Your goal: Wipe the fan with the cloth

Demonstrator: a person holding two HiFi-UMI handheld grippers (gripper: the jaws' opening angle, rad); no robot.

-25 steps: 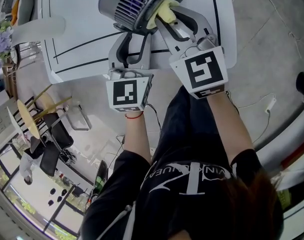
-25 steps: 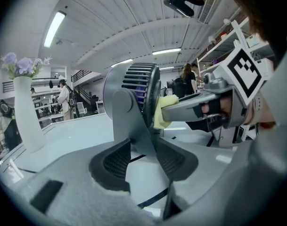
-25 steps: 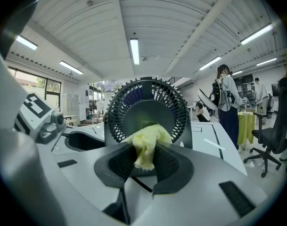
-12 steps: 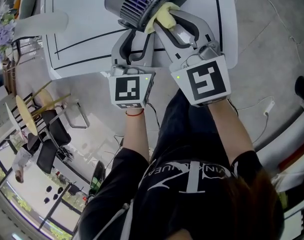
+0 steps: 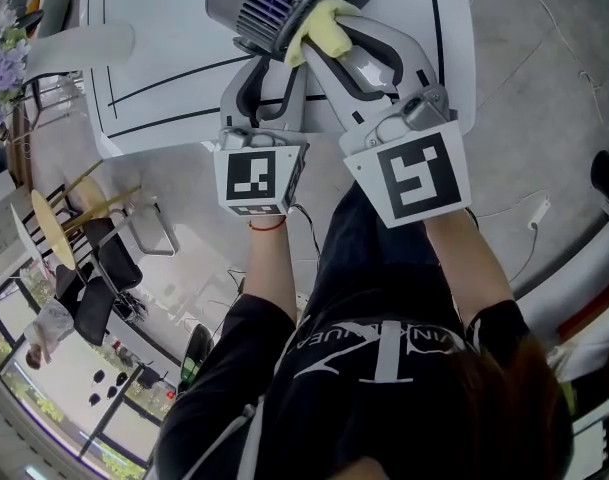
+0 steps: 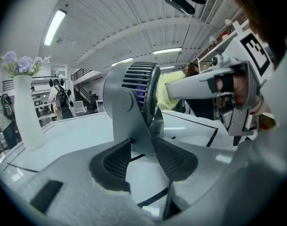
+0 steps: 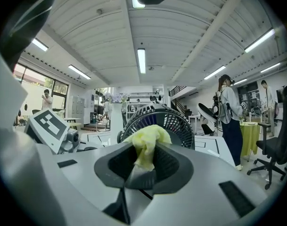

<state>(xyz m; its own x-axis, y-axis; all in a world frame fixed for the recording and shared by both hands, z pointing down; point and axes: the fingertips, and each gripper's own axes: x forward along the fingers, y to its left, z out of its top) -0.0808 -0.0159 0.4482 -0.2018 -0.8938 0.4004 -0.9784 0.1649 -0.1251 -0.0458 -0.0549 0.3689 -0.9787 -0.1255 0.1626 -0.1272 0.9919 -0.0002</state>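
A grey fan [image 5: 264, 3] stands on the white table [image 5: 164, 58]. My left gripper [image 5: 272, 68] is shut on the fan's stand [image 6: 134, 121], which sits between its two dark pads [image 6: 112, 161]. My right gripper [image 5: 329, 33] is shut on a yellow cloth [image 5: 319, 20] and holds it against the dark rim of the fan's grille. In the right gripper view the cloth [image 7: 145, 142] bunches out of the jaws in front of the fan [image 7: 176, 121]. The left gripper view shows the cloth [image 6: 170, 89] touching the grille from the right.
A tall white vase [image 6: 28, 112] with purple flowers stands on the table to the left of the fan, also in the head view as the vase [image 5: 79, 46]. Black lines mark the tabletop. The table's near edge is just under my grippers. People [image 7: 230, 121] stand far off.
My right gripper has shifted a little with the cloth along the fan's rim, rising slightly. The left gripper and the fan have stayed put.
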